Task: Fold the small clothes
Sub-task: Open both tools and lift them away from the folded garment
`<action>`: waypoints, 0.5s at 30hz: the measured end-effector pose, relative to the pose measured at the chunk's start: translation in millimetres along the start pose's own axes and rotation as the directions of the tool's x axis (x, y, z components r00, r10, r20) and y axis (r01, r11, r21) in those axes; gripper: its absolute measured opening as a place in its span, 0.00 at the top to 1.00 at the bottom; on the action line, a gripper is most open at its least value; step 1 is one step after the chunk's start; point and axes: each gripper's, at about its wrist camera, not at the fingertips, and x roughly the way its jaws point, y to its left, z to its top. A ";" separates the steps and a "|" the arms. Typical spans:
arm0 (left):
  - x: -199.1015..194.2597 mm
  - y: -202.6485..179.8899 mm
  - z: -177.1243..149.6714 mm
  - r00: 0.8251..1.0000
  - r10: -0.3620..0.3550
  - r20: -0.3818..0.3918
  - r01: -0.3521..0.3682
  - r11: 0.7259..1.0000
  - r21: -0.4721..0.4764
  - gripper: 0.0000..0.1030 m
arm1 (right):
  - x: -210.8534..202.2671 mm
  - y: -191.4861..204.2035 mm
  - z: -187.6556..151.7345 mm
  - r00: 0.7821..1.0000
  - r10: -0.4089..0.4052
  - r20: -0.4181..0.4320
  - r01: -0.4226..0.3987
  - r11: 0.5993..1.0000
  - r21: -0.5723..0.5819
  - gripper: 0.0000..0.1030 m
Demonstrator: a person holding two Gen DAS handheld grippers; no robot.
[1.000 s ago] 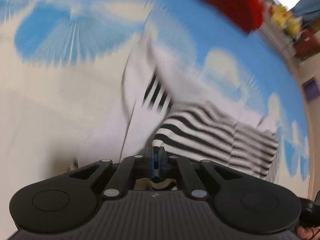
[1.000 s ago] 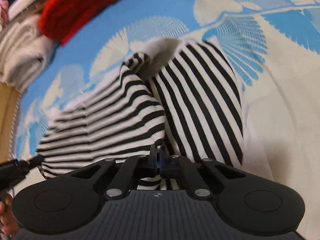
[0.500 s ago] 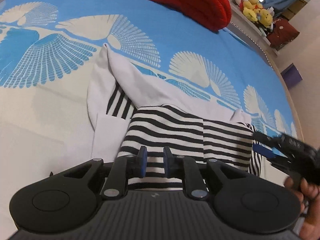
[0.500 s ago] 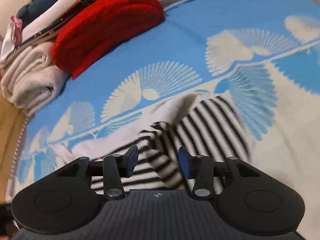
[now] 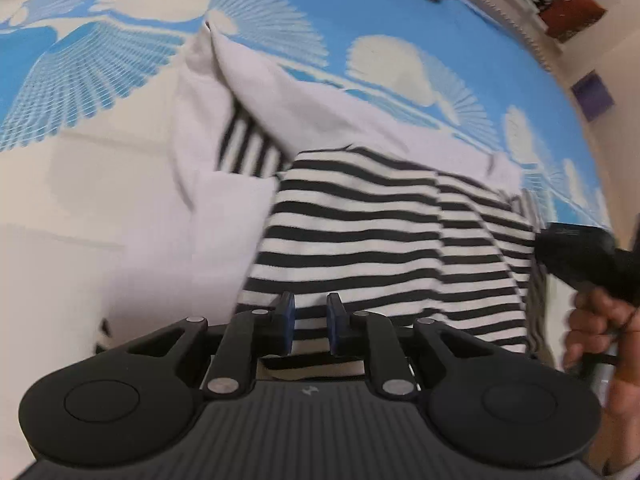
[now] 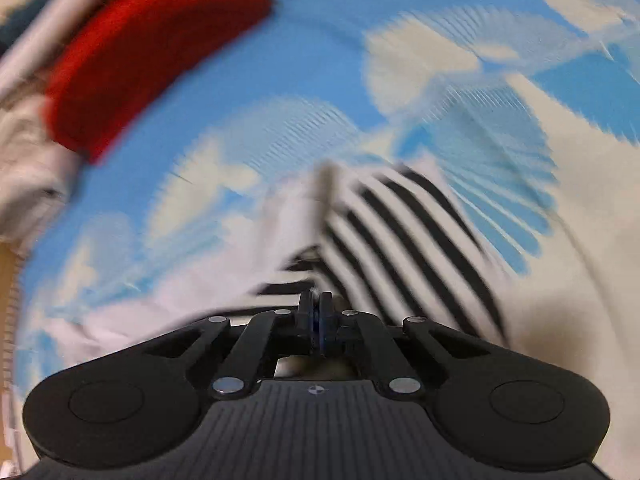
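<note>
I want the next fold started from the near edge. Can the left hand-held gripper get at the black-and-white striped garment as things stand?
Probably yes: the left hand-held gripper hangs just over the black-and-white striped garment, fingers slightly apart, nothing between them.

We see the scene from two wrist cameras, each sitting just behind its own fingers and tilted steeply down at the bed. Our left view looks close over the left gripper (image 5: 311, 320) onto the striped garment (image 5: 380, 248), with the right gripper (image 5: 576, 256) at its right edge. Our right view, badly blurred, looks over its own fingers toward the red knit (image 6: 152, 52). Both views share the striped garment and the blue patterned bedspread (image 5: 360, 4).
</note>
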 end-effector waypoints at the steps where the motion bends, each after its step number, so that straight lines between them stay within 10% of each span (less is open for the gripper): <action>1: -3.4 2.4 1.1 1.000 0.002 0.014 -0.002 1.000 -0.011 0.84 | -5.2 -2.2 0.2 1.000 -0.006 0.011 0.006 1.000 0.010 0.99; 6: -23.6 6.2 0.6 0.997 -0.041 0.072 0.041 0.999 0.009 0.81 | -63.4 20.9 -5.6 0.984 0.098 0.148 -0.076 0.987 -0.143 0.94; 10: -6.3 17.1 -10.8 1.000 0.003 0.003 -0.003 1.000 -0.002 0.79 | -63.7 33.6 -38.1 0.943 0.322 -0.081 -0.332 0.923 -0.197 0.82; 15: -15.8 18.7 -15.6 1.000 0.001 0.015 -0.001 1.000 -0.013 0.72 | -43.3 8.0 -71.9 0.981 0.081 -0.179 -0.123 0.964 -0.235 0.87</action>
